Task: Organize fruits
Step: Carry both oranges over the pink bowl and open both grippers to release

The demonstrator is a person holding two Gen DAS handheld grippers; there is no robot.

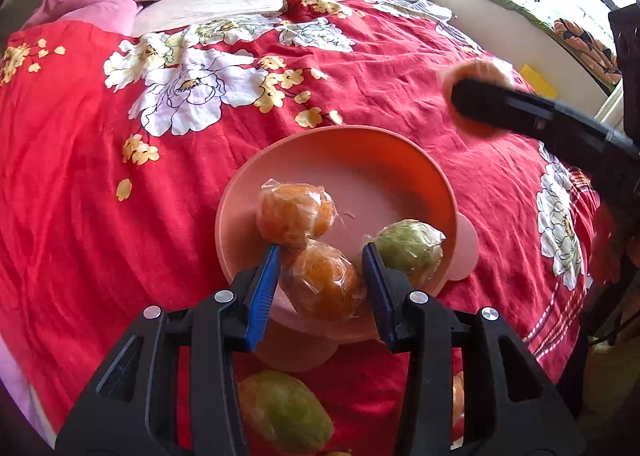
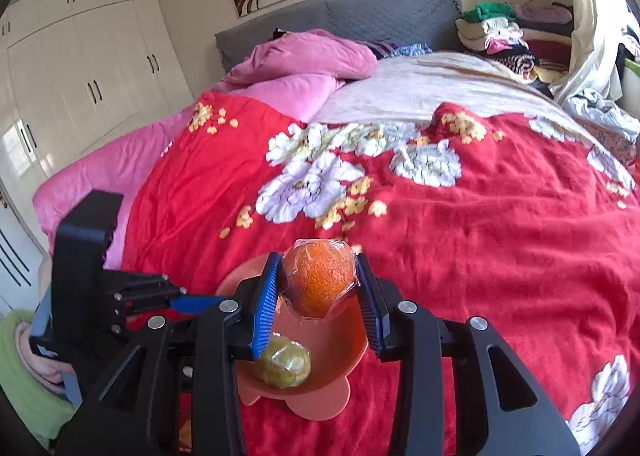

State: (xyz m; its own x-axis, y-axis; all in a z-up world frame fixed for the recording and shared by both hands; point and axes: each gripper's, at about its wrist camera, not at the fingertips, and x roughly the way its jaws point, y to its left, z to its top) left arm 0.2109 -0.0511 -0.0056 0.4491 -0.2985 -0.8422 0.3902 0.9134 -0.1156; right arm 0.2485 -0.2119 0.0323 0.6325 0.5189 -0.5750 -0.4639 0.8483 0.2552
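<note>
A pink bowl (image 1: 360, 172) sits on the red floral blanket; it also shows in the right wrist view (image 2: 344, 352). In it lie two plastic-wrapped oranges (image 1: 294, 212) (image 1: 326, 280) and a wrapped green fruit (image 1: 408, 246) (image 2: 284, 362). My left gripper (image 1: 324, 256) is open, its blue pads either side of the nearer orange in the bowl. My right gripper (image 2: 318, 276) is shut on a wrapped orange (image 2: 322, 280) and holds it above the bowl; it shows blurred in the left wrist view (image 1: 476, 96). Another wrapped green fruit (image 1: 284, 412) lies on the blanket below the left gripper.
The red floral blanket (image 1: 100, 176) covers the bed. Pink bedding (image 2: 304, 64) and a grey headboard (image 2: 360, 16) are at the far end. Folded clothes (image 2: 504, 36) are piled at the far right. White wardrobes (image 2: 80, 68) stand at left.
</note>
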